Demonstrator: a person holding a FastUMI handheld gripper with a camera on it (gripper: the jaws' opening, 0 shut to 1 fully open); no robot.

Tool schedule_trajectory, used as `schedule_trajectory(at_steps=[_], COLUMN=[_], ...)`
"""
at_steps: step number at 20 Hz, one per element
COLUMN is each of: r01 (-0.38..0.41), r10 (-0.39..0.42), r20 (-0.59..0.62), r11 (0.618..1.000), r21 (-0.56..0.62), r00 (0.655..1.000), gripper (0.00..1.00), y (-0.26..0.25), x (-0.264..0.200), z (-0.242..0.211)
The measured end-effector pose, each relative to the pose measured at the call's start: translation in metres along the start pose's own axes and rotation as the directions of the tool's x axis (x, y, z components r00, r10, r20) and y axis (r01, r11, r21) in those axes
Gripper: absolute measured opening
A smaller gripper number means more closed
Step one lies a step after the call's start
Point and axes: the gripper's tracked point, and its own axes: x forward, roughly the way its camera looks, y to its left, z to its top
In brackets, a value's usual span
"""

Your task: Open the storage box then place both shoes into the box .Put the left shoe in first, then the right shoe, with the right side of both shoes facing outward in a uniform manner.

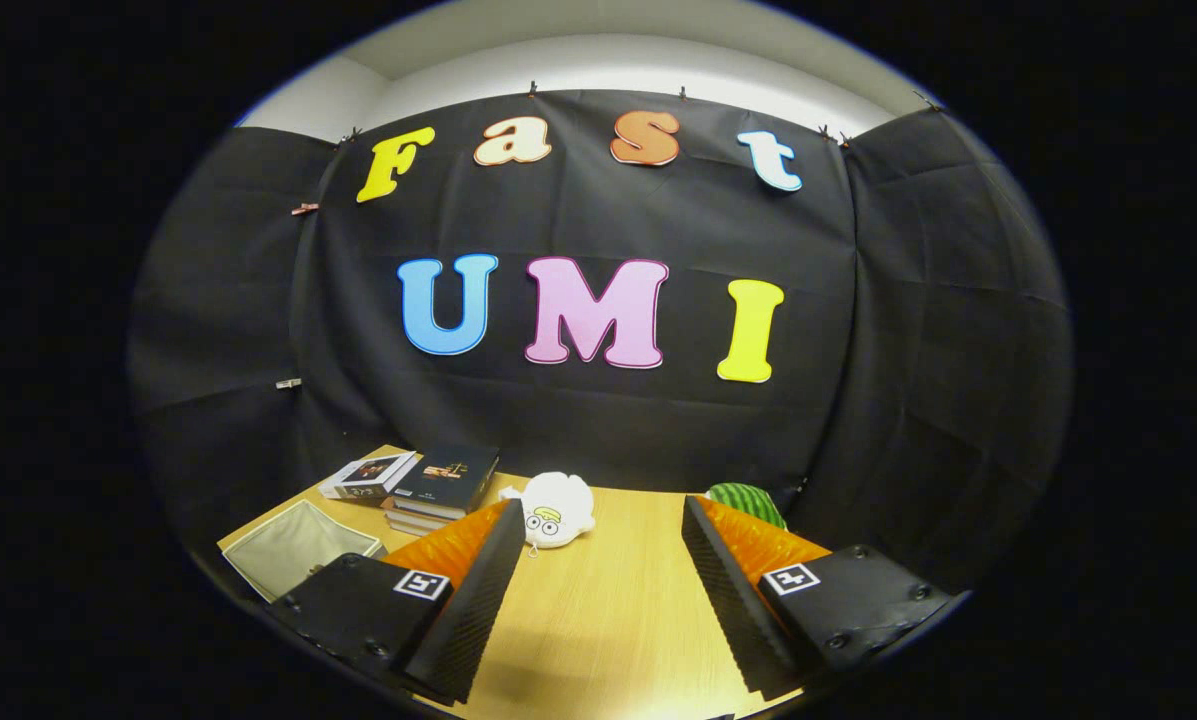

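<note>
Gripper [598, 545] fingers spread wide over bare wooden table [608, 620], holding nothing. White plush toy [556, 508] lies just ahead, nearer the left finger. Left of the plush: stack of books [428, 485]. Nearer than the books, an open grey fabric storage box [293, 548]. Right of the plush, a green striped watermelon-like object [748, 500] behind the right finger.

Saw a light brown wooden table [608, 610]. Found a small stack of dark books [428, 490] at its far corner, near an open grey cloth bin [293, 550]. Spotted a white soft toy with a funny face [556, 508], well apart from a green striped watermelon ball [748, 503].
</note>
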Motion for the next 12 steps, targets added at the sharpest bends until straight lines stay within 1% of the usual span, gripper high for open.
schedule_trajectory(at_steps=[6,9,12], r01=[-0.002,-0.015,-0.020], r10=[0.002,0.014,0.020], r20=[0.033,0.037,0.027], r11=[1.000,0.999,1.000], r21=[0.019,0.030,0.013], r00=[0.999,0.999,0.999], gripper=[0.97,0.98,0.98], y=[-0.0098,-0.0068,-0.0064], x=[-0.0020,-0.0057,-0.0054], z=[0.0071,0.0052,0.0001])
